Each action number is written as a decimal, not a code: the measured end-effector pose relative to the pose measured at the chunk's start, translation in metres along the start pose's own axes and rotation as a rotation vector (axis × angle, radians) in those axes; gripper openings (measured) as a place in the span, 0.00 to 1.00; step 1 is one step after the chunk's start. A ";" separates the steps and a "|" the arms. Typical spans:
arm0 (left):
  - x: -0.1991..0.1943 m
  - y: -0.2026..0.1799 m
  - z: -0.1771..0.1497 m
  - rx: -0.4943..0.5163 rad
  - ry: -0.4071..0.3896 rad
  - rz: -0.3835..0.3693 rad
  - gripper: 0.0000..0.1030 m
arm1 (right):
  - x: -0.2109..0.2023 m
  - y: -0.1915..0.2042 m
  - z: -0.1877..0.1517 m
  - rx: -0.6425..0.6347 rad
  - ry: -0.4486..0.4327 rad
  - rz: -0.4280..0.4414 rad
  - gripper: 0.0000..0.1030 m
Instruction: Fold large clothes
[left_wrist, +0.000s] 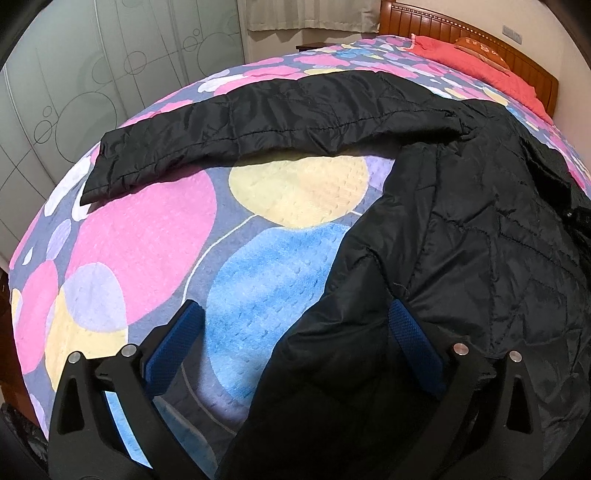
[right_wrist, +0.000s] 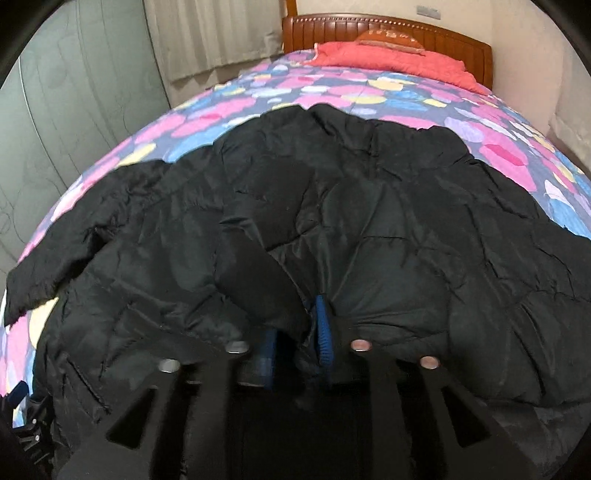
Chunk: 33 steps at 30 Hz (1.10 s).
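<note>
- The left gripper (left_wrist: 295, 325) hangs with jaws wide apart over the jacket's hem, pads clear of the cloth.
- The black quilted jacket (right_wrist: 332, 229) lies spread across the flowered bedspread (left_wrist: 147, 229), one sleeve (left_wrist: 229, 129) stretched out leftward.
- The right gripper (right_wrist: 295, 332) has a fold of the jacket between its blue pads; I cannot tell whether they still pinch it.

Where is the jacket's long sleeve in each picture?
Left wrist view: the sleeve stretches across the upper middle, lying flat on the bedspread, cuff at the left.
Right wrist view: the sleeve is at the left edge, cuff pointing lower left.
Shared landmark: the wooden headboard at the top.
</note>
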<state>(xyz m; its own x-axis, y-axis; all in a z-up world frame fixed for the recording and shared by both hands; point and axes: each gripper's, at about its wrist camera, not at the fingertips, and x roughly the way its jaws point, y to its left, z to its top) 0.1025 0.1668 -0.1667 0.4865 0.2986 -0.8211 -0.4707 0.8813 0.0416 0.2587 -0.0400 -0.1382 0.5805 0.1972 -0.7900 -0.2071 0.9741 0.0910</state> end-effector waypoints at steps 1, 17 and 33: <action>0.000 0.000 0.000 -0.001 0.000 -0.001 0.98 | -0.003 0.002 0.001 -0.010 0.001 0.024 0.54; 0.001 -0.001 -0.001 -0.004 -0.005 -0.006 0.98 | -0.070 -0.215 0.012 0.445 -0.174 -0.324 0.46; 0.001 -0.001 -0.001 -0.003 -0.003 -0.005 0.98 | -0.028 -0.112 0.013 0.231 -0.092 -0.203 0.47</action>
<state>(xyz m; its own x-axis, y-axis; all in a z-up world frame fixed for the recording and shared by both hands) 0.1028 0.1661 -0.1683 0.4908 0.2953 -0.8197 -0.4705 0.8817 0.0359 0.2755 -0.1535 -0.1182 0.6625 -0.0051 -0.7491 0.0986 0.9919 0.0805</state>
